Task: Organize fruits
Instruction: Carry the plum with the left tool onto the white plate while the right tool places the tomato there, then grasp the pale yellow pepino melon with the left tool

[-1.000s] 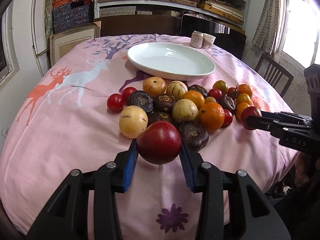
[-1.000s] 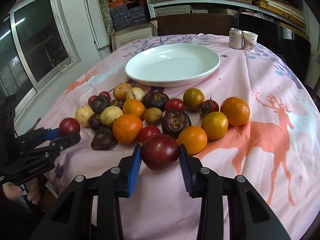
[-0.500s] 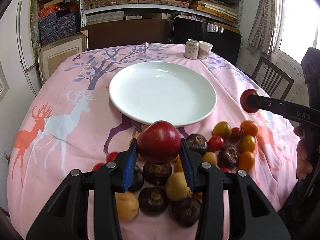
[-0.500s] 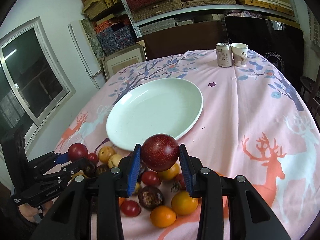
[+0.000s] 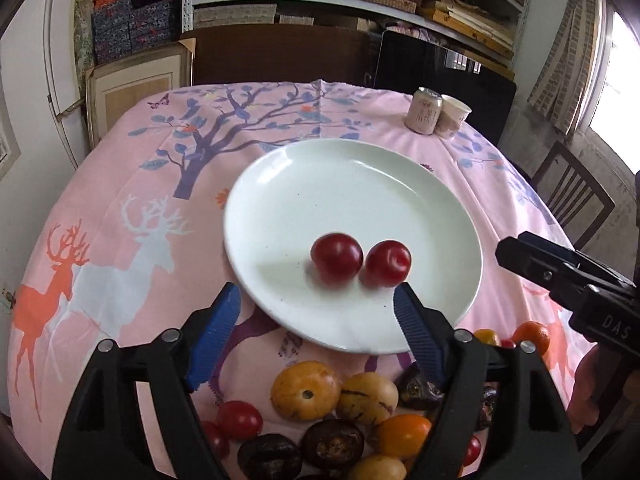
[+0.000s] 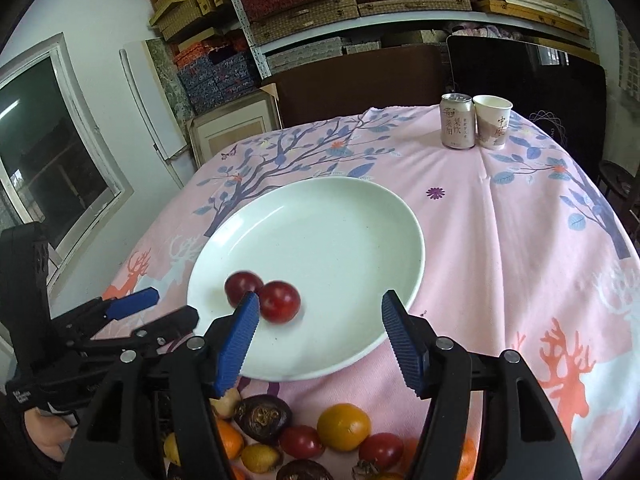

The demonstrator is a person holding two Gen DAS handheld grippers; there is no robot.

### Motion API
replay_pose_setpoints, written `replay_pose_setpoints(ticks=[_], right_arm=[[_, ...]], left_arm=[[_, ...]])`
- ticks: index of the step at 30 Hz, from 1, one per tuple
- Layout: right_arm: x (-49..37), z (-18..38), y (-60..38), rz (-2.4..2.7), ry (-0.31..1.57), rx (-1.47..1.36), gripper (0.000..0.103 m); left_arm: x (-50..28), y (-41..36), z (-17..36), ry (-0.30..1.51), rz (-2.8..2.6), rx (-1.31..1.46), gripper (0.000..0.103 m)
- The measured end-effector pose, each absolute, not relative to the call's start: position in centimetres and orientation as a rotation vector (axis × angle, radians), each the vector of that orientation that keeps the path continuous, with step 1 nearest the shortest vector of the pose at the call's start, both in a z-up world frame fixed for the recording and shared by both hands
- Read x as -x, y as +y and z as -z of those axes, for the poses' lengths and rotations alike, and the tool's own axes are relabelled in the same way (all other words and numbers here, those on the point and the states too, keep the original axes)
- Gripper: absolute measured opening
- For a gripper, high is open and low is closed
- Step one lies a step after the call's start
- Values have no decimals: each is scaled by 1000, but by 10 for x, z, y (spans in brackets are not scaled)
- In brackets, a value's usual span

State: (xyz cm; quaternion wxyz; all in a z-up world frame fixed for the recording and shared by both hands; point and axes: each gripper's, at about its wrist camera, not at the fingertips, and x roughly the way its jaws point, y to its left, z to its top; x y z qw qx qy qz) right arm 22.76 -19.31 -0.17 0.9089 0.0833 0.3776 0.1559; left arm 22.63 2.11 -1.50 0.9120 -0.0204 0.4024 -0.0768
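Both claws hang over the near edge of the white plate [image 5: 280,184]. Left claw [image 5: 316,312] and right claw [image 6: 318,320] are opening, with nothing between their blue pads. Two red plums [image 5: 337,257] sit side by side on the plate, touching.

Two red plums [image 5: 360,261] on the white plate [image 5: 280,184] motion-blurred, touching or just apart not clear; fruit pile [image 5: 332,412] cut off by the bottom edge and partly hidden behind left gripper [image 5: 316,318] arms; can [image 6: 457,126] lettering too small to read.
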Motion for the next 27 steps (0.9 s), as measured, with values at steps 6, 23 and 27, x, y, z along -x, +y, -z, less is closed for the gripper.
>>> replay_pose_setpoints(ticks=[6,23,27], right_arm=[[-180,8,-211,-301,772,-172,68],[-107,37,-243,-246,790,-211,71],[-102,38,-244,-241,792,-202,71]], left_arm=[[-169,37,21,817,166,21,77],[-76,44,55,850,133,-95,77],[-77,50,57,841,123,-72,77]])
